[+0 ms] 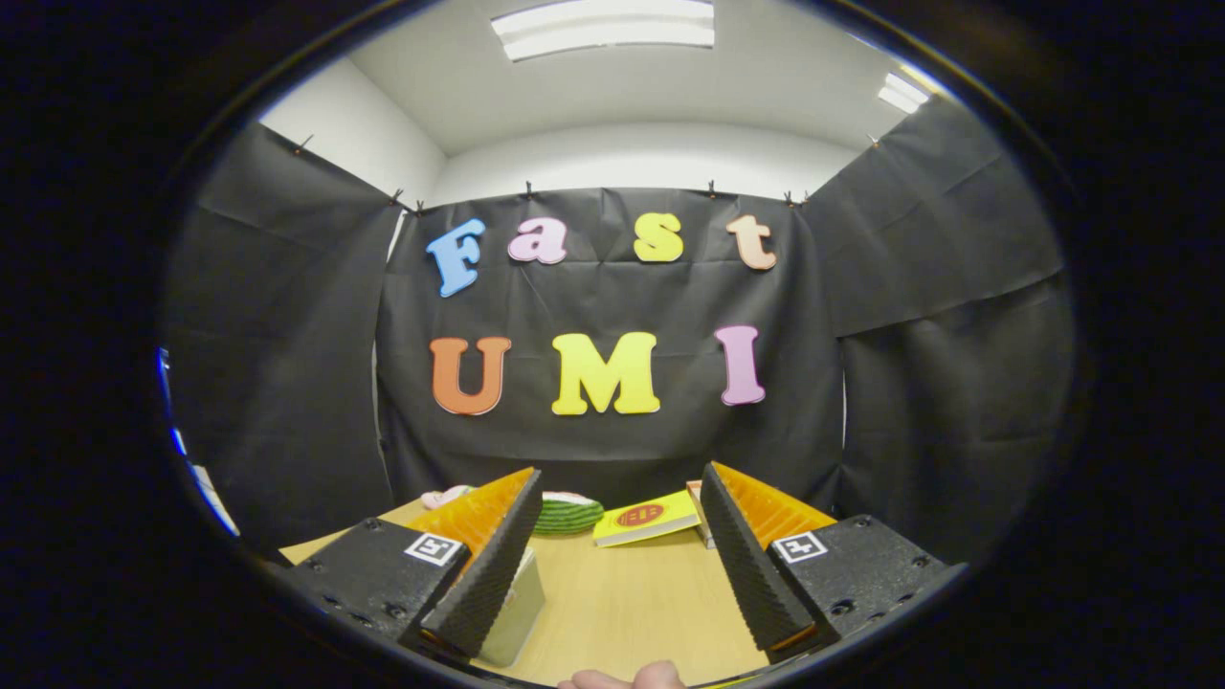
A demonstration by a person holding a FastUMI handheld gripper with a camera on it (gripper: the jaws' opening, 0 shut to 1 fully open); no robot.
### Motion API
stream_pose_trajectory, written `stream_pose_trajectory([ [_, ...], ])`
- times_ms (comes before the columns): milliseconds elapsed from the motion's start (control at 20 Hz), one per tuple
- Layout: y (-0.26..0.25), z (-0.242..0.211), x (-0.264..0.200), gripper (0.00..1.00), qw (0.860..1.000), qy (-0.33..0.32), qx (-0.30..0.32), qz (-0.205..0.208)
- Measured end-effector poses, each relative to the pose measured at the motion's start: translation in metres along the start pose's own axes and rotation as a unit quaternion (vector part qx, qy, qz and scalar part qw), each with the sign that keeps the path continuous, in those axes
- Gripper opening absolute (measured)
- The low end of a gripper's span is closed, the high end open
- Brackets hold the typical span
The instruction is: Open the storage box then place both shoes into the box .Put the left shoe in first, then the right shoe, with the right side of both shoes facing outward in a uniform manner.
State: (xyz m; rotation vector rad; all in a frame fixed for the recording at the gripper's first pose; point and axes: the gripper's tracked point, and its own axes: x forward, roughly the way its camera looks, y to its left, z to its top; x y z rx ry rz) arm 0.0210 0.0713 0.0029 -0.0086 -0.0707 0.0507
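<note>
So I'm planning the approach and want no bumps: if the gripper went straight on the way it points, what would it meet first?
Probably the yellow book lying on the wooden table, just ahead between the open gripper fingers; depth is unclear, so it may pass over it toward the black cloth wall.

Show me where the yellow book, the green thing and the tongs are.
yellow book [647, 518]: gripper view, on the middle of its cover, beyond the open fingers.
green thing [568, 517]: gripper view, on its ribbed green side.
tongs [622, 490]: gripper view, midway between the fingertips, over the table.

black cloth walls [612, 431]; wooden table [622, 593]; ceiling lights [603, 24]
</note>
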Motion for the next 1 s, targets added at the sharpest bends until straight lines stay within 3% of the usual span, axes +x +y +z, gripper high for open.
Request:
stream_pose_trajectory([
  [1000,0.010,-0.003,0.002,1.00,1.000,0.017,-0.003,0.008],
])
